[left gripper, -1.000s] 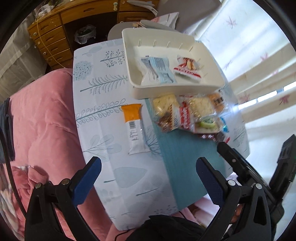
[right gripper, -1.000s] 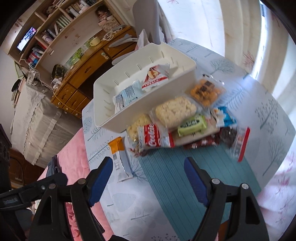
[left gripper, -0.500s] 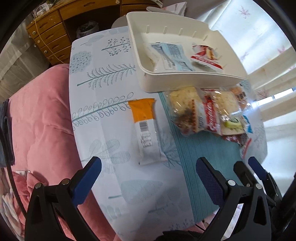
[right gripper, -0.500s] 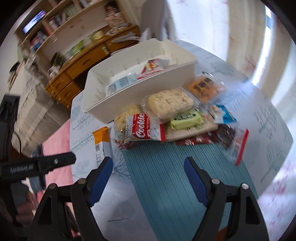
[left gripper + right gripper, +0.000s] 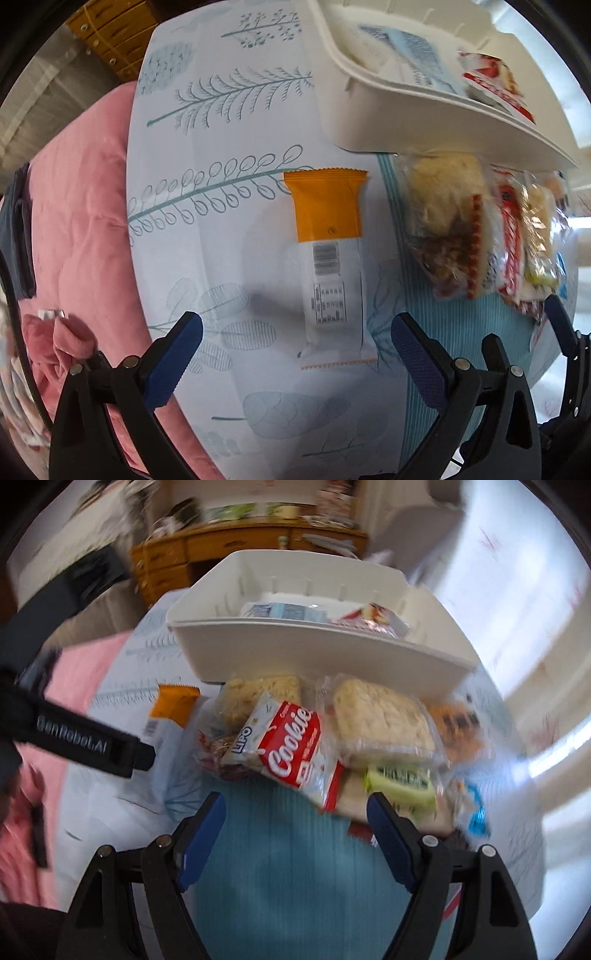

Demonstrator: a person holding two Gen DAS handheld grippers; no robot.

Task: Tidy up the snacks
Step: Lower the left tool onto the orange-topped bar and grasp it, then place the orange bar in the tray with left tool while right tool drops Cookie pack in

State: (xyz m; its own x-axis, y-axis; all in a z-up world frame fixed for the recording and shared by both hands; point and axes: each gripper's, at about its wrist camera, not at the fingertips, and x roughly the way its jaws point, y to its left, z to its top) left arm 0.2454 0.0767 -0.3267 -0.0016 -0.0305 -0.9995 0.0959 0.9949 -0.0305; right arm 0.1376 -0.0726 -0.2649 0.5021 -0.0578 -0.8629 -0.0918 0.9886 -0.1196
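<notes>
Orange-and-white, the wrapped snack bar (image 5: 330,258) lies flat on the leaf-printed tablecloth (image 5: 221,147) in the left wrist view, its orange end toward the white plastic bin (image 5: 388,122) and its white end reaching down between the blue pads of the left gripper (image 5: 295,354). Those jaws stand wide apart with nothing pressed between them; the bar's lower edge sits just ahead of the gap, nearer the right-hand pad. To the bar's right, on a teal ribbed placemat (image 5: 461,332), a pile of wrapped snacks (image 5: 480,229) crowds against the bin's near wall. Pink bedding (image 5: 74,221) borders the table's left edge.

From the right wrist view, the right gripper (image 5: 295,834) hangs over the teal placemat (image 5: 288,867), its jaws wide but closing slightly, with nothing gripped. Just beyond its tips lies the red-and-white Cookie packet (image 5: 291,742), atop the snack pile, beside a clear-wrapped pale cake (image 5: 380,720) and a green-labelled packet (image 5: 402,782). The white bin (image 5: 314,653) behind holds two packets. At the left, the other gripper's black arm covers part of the orange bar (image 5: 173,705).
</notes>
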